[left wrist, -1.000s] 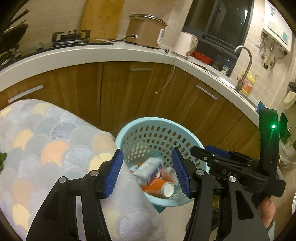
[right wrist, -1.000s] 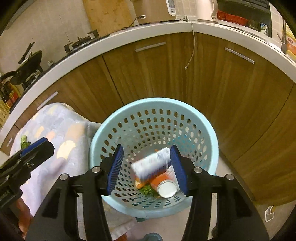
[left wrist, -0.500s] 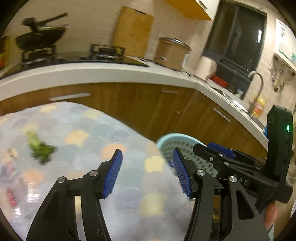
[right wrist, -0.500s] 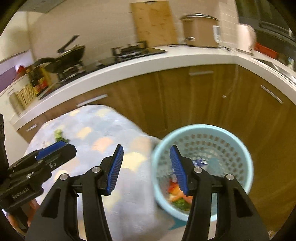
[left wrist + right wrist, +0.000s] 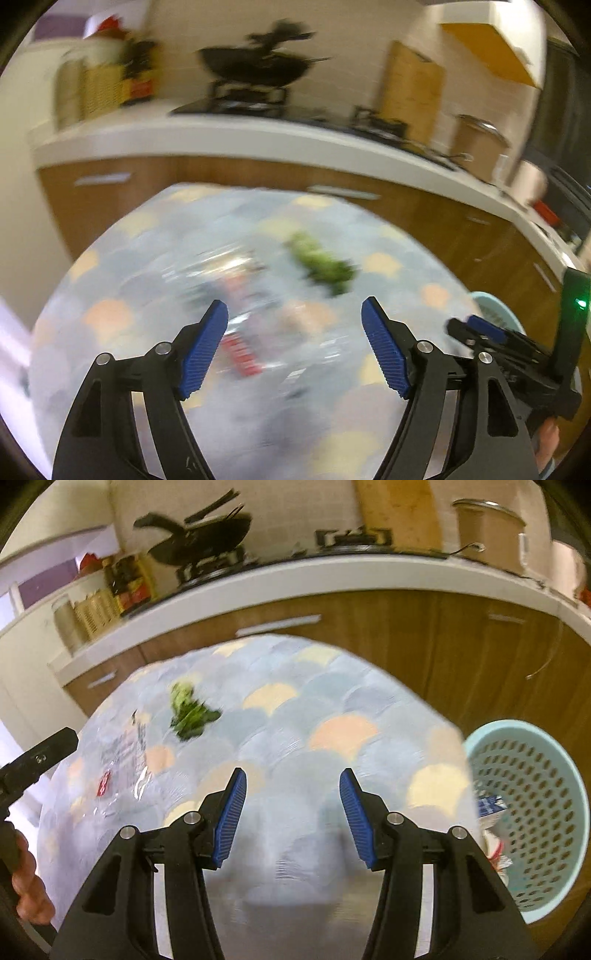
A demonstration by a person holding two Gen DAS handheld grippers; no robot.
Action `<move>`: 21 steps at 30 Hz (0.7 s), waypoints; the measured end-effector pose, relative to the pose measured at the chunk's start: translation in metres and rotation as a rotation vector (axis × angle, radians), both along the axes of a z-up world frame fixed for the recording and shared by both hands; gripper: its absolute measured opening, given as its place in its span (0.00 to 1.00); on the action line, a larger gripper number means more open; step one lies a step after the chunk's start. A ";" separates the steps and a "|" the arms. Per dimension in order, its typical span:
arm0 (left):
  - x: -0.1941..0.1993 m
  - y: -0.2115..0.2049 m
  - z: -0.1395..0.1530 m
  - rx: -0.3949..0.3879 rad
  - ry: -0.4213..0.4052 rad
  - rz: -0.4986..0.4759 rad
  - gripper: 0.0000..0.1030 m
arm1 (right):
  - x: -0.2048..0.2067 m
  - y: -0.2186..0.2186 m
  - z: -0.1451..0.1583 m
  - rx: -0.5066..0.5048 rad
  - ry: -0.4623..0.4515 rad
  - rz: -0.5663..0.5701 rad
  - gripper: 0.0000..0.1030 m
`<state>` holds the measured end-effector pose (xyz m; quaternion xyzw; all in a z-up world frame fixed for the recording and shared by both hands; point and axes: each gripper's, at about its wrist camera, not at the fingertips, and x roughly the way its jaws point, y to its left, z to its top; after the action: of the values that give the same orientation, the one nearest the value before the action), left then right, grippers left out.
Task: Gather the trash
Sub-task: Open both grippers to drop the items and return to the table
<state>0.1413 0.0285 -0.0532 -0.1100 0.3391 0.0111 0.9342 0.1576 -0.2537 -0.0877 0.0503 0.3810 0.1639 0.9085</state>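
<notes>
The clear crinkled plastic wrapper with a red label [image 5: 240,332] and green leafy scrap [image 5: 321,264] lie on the pastel scale-patterned tablecloth [image 5: 332,709] now that I have swung both empty grippers off the pale blue perforated basket [image 5: 543,805], left gripper [image 5: 293,347] opening, right gripper [image 5: 290,812] released, ready for the next pickup.

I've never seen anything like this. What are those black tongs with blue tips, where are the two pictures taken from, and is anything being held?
These are hand-held grabbers, not a robot: a person carries one in each hand, each with its own camera looking along the jaws. One picture looks past the left gripper, whose jaws are opening; the other past the right gripper, jaws apart. Both are empty. Below lies a patterned tablecloth with a leafy green scrap and a clear wrapper. The pale blue basket beside it already holds trash.
</notes>
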 end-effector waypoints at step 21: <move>0.013 -0.006 -0.057 0.126 0.220 0.056 0.82 | 0.011 0.010 -0.014 0.005 0.022 0.064 0.48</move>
<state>0.1538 0.0230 -0.1098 -0.0587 0.4351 0.0707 0.8957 0.1683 -0.2433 -0.1012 0.0421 0.3922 0.1934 0.8983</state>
